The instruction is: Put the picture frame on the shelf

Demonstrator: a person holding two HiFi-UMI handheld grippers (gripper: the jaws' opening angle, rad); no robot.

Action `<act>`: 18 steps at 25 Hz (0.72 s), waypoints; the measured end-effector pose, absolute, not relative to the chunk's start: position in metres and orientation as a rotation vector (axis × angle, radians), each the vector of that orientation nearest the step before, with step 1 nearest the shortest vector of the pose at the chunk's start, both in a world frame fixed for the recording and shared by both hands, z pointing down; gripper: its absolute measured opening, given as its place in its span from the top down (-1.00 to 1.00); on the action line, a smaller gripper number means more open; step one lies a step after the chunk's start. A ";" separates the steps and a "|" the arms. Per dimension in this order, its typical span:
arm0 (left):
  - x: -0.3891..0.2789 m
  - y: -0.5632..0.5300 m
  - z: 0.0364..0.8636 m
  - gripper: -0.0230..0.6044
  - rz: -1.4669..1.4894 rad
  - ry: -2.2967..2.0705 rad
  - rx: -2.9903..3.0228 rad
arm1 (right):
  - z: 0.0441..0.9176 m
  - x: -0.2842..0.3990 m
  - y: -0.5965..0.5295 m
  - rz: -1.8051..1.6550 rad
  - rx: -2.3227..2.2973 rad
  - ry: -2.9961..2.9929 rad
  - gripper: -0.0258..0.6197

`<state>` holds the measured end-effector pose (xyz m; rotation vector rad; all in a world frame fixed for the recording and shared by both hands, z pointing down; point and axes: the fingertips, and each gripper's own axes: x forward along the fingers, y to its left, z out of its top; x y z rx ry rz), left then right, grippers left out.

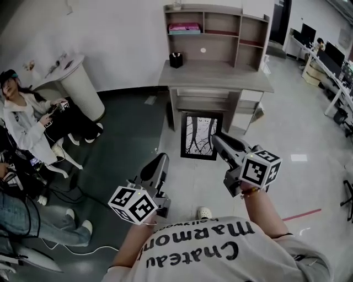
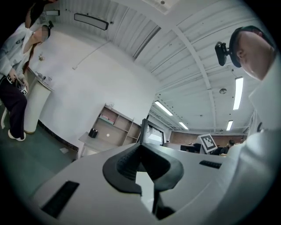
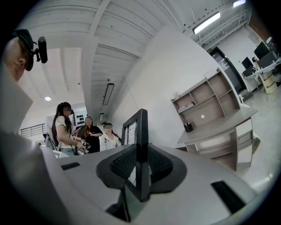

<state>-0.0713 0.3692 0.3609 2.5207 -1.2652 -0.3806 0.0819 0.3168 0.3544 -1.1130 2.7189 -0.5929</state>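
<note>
2 hand-held grippers, right one [image 3: 140, 165] clamping picture frame [image 1: 201, 135], left one [image 2: 142, 151] seemingly closed

1. The desk [image 1: 220, 77] has a bare top across its middle and right; only a black pen cup [image 1: 176, 59] stands at the desk's left rear.
2. At the back of the desk, the shelf [image 1: 220, 10] has a pink box [image 1: 184, 27] filling its upper-left compartment. The middle compartment and the wide bay below stand open.
3. Just in front of the desk, the picture frame [image 1: 201, 136] hangs upright and covers the desk's lower front.
4. Left of the desk, dark floor lies open up to a white round stand [image 1: 83, 88] and a seated person [image 1: 25, 118].
5. Right of the desk, pale floor runs open to the work tables [image 1: 336, 82].
</note>
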 end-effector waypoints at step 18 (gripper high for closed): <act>-0.017 0.219 0.344 0.87 -0.483 -1.285 2.562 | 0.335 0.121 0.168 -0.506 -0.993 2.768 0.66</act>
